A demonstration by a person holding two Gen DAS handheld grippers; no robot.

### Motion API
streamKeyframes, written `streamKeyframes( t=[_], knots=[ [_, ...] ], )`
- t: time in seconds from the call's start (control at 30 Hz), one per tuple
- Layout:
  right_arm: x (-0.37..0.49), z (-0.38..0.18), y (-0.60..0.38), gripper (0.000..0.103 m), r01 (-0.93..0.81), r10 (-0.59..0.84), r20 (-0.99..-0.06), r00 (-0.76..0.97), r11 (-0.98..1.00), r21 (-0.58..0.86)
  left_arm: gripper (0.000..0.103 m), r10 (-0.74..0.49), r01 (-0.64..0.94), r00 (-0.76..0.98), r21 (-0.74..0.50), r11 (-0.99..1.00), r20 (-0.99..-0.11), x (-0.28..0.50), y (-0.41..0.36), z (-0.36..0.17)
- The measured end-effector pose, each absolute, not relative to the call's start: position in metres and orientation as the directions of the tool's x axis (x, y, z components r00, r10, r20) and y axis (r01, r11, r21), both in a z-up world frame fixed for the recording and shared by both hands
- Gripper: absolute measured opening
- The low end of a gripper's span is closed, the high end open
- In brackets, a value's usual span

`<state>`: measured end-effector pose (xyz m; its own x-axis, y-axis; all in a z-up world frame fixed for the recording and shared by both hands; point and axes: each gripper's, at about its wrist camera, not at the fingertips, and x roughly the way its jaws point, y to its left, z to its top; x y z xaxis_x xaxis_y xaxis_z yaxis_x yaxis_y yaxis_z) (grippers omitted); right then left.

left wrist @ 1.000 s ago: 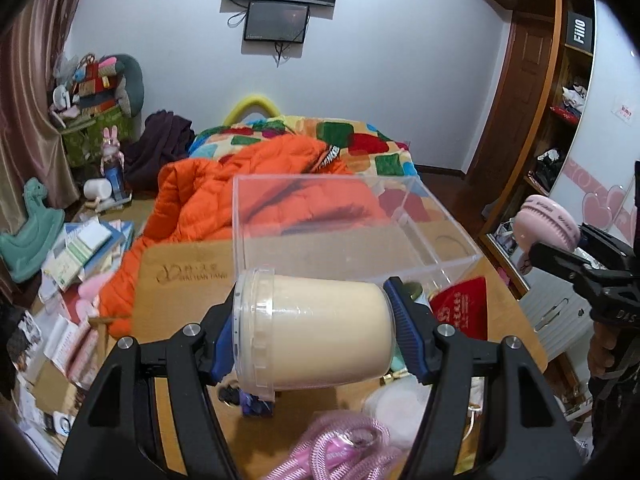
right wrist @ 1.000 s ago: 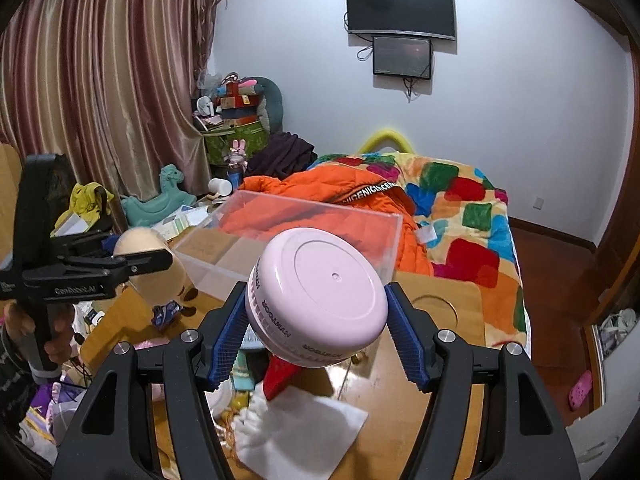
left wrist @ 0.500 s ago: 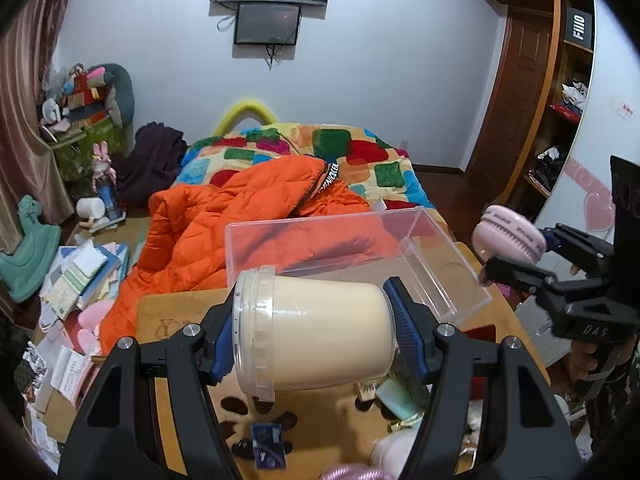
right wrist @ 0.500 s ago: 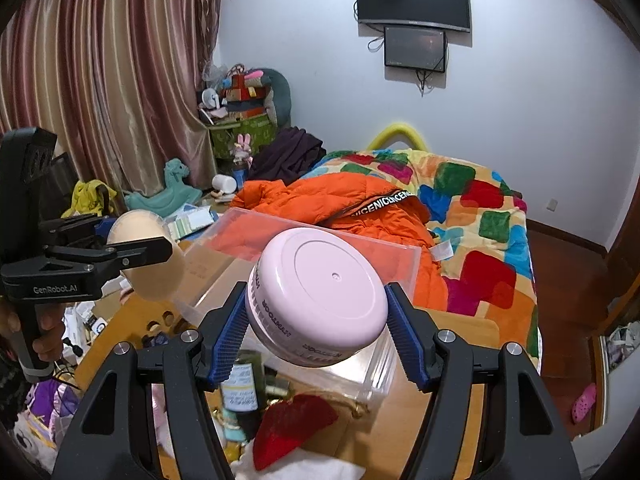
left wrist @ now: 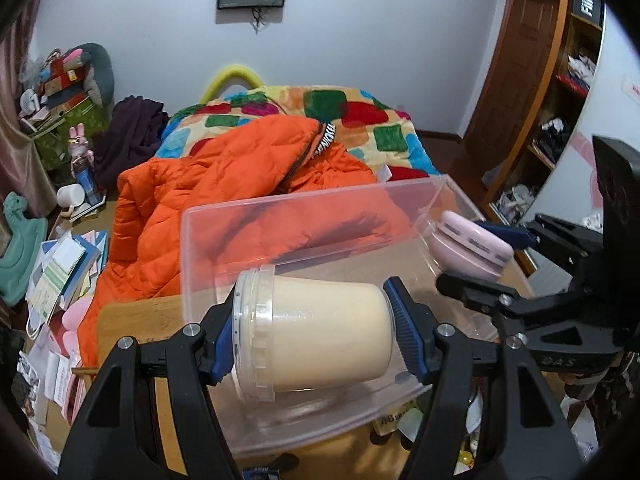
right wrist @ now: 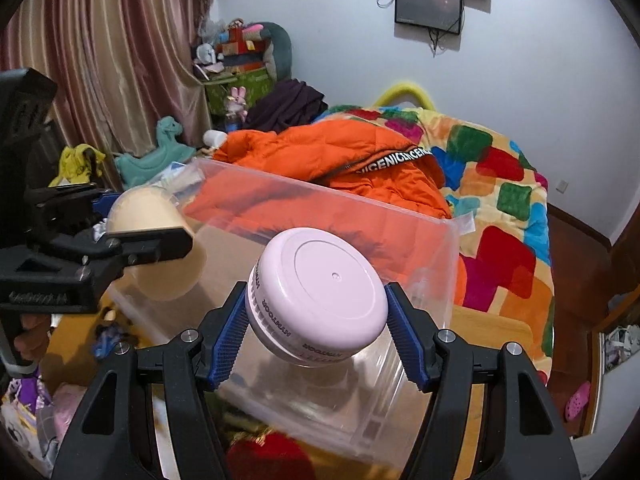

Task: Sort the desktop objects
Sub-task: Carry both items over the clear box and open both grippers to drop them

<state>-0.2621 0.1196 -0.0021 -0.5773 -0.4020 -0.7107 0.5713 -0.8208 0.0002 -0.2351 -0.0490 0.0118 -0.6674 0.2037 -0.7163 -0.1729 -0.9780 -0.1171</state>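
Observation:
My left gripper (left wrist: pixel 316 338) is shut on a cream plastic cup (left wrist: pixel 320 336) with a clear lid, held on its side above the near edge of a clear plastic bin (left wrist: pixel 304 216). My right gripper (right wrist: pixel 316 328) is shut on a round pink jar (right wrist: pixel 320 292), held tilted over the same bin (right wrist: pixel 420 248). In the left wrist view the pink jar (left wrist: pixel 468 246) and right gripper (left wrist: pixel 484 258) hang over the bin's right end. In the right wrist view the cream cup (right wrist: pixel 148 216) and left gripper (right wrist: pixel 136 220) sit at the bin's left end.
The bin stands on a wooden desk (left wrist: pixel 132 316) with small clutter along its near edge. Behind lie an orange jacket (left wrist: pixel 224 184) and a patchwork blanket (right wrist: pixel 504 192). Books and papers (left wrist: pixel 60 272) pile up left. A wooden shelf (left wrist: pixel 560 92) stands right.
Both grippers moved forward and down toward the bin with their objects still held. The cup and the jar now hang over the bin's opening, closer together than before.

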Motion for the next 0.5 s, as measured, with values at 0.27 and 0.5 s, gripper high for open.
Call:
streamKeyframes(
  t=[0.27, 0.5],
  knots=[
    [-0.280, -0.016, 0.106, 0.063, 0.590, -0.357, -0.744, -0.566, -0.805, -0.062, 0.066, 0.194, -0.198, -0.630, -0.086, -0.976, -0.752, -0.255, -0.041, -0.007],
    [-0.283, -0.020, 0.104, 0.063, 0.606, -0.346, -0.752, -0.561, -0.791, -0.089, 0.066, 0.176, -0.212, -0.624, -0.051, -0.976, -0.762, -0.263, -0.035, -0.017]
  ],
)
